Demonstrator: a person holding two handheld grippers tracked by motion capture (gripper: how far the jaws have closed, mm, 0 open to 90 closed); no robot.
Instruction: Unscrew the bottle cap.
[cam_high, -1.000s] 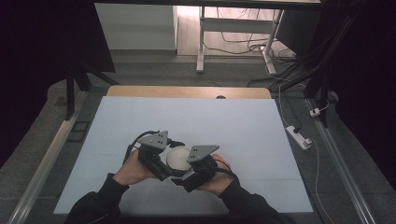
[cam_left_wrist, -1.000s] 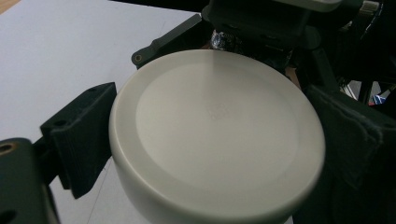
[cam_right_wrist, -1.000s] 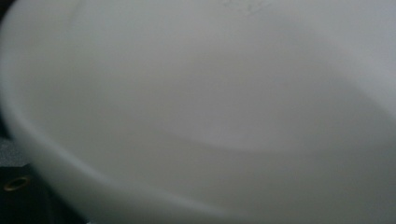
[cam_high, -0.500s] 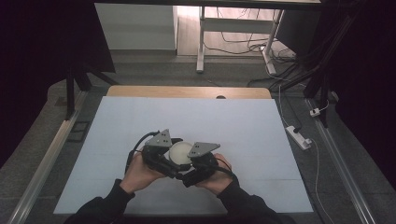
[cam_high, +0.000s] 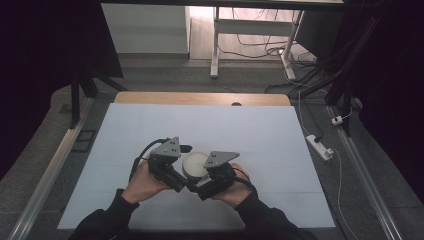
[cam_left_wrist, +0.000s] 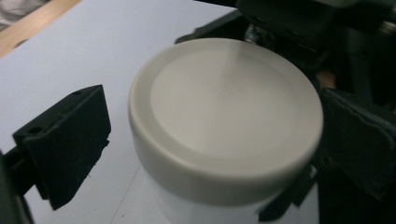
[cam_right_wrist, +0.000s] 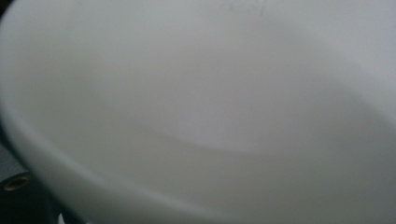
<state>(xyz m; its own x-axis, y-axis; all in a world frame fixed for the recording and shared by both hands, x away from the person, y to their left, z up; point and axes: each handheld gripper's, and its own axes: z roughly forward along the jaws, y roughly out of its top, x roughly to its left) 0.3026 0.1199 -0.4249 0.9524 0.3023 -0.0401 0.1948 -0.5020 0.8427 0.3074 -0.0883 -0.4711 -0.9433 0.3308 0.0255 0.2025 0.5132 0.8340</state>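
A white jar with a cream lid (cam_high: 194, 162) stands on the white table top (cam_high: 250, 130), between my two grippers. The left gripper (cam_high: 184, 169) comes in from the left. In the left gripper view its black jaws straddle the lid (cam_left_wrist: 224, 116), and the left fingertip (cam_left_wrist: 65, 140) stands clearly off it. The right gripper (cam_high: 206, 176) hugs the jar from the right, and its dark jaw pieces lie against the jar body below the lid. Seen from the right gripper, the lid (cam_right_wrist: 196, 116) is very close and blurred.
The table's wooden far edge (cam_high: 200, 98) lies well beyond the jar. White table surface stretches to both sides and ahead. A power strip (cam_high: 319, 146) lies on the floor off the right edge, and a desk frame (cam_high: 215, 45) stands behind.
Both hands and the jar have shifted slightly away from the person. The left gripper has closed in around the lid.
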